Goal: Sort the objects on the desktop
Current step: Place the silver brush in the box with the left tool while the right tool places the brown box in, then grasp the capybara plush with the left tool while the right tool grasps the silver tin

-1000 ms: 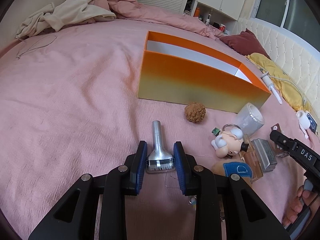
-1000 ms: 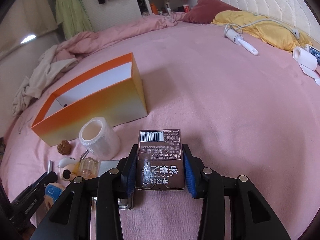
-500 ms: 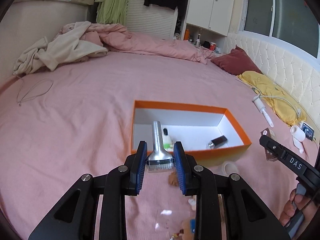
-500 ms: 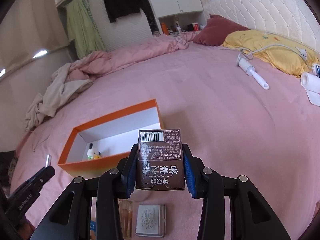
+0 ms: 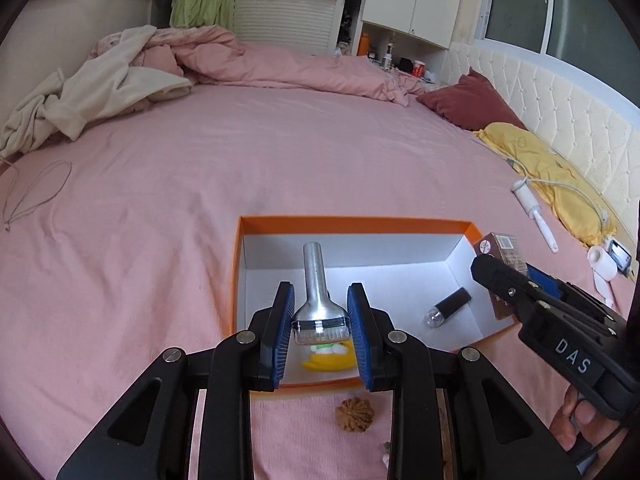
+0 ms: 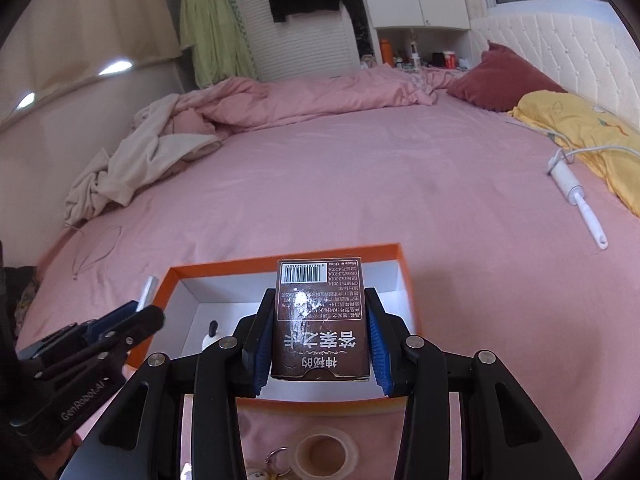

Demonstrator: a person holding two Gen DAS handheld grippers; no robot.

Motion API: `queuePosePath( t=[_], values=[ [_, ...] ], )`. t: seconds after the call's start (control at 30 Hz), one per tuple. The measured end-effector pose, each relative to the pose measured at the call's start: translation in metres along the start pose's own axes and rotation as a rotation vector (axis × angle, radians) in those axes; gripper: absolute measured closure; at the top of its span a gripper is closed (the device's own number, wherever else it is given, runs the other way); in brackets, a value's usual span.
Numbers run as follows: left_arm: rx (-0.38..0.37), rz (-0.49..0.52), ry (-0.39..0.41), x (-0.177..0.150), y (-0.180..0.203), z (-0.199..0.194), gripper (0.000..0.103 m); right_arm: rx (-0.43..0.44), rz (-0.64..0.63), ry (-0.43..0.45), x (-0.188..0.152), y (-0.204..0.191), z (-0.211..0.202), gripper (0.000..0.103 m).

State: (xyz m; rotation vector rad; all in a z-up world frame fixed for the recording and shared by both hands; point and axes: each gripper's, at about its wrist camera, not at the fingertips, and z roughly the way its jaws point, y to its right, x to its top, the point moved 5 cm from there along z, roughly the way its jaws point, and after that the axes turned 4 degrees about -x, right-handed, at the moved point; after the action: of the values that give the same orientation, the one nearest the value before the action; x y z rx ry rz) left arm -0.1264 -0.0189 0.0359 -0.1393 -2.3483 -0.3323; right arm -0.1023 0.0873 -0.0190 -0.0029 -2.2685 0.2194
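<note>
My left gripper [image 5: 320, 320] is shut on a silver metal brush head [image 5: 318, 304], held over the near left part of the orange box [image 5: 352, 222]. My right gripper [image 6: 320, 344] is shut on a brown card box with a barcode [image 6: 320, 320], held above the same orange box [image 6: 288, 258]. In the left wrist view the right gripper [image 5: 516, 284] comes in from the right with the brown card box [image 5: 502, 246] over the box's right wall. Inside lie a small black bottle [image 5: 448, 306] and a yellow and white toy [image 5: 328, 358].
A brown nut-like ball [image 5: 354, 420] lies on the pink bed just in front of the box. A roll of clear tape [image 6: 322, 454] and a key ring [image 6: 276, 460] sit under the right gripper. A lint roller [image 6: 576, 196], yellow pillow [image 6: 580, 128] and crumpled bedding [image 5: 120, 80] lie farther off.
Both grippers have risen and moved forward over the orange box, each still holding its object. The box's inside now shows from above; the loose items on the bed have dropped to the frame's bottom.
</note>
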Motion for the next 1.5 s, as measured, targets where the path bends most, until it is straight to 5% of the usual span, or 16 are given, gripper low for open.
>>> queuePosePath(
  t=[0.4, 0.6, 0.97, 1.33, 1.5],
  values=[
    [0.022, 0.0, -0.033, -0.017, 0.0, 0.011, 0.072, -0.022, -0.039, -0.061, -0.032, -0.006, 0.027, 0.063],
    [0.058, 0.052, -0.033, -0.017, 0.007, 0.007, 0.067, -0.033, -0.028, 0.005, -0.027, -0.003, 0.012, 0.058],
    [0.045, -0.034, -0.011, -0.024, -0.003, -0.042, 0.067, -0.045, 0.014, 0.064, -0.024, 0.015, -0.027, 0.057],
    [-0.088, -0.146, -0.101, -0.111, 0.021, -0.063, 0.067, -0.063, 0.129, -0.022, -0.085, 0.045, -0.065, 0.055],
    [-0.101, -0.165, -0.04, -0.136, 0.032, -0.067, 0.067, -0.041, 0.113, -0.115, -0.127, 0.037, -0.061, 0.055]
  ],
)
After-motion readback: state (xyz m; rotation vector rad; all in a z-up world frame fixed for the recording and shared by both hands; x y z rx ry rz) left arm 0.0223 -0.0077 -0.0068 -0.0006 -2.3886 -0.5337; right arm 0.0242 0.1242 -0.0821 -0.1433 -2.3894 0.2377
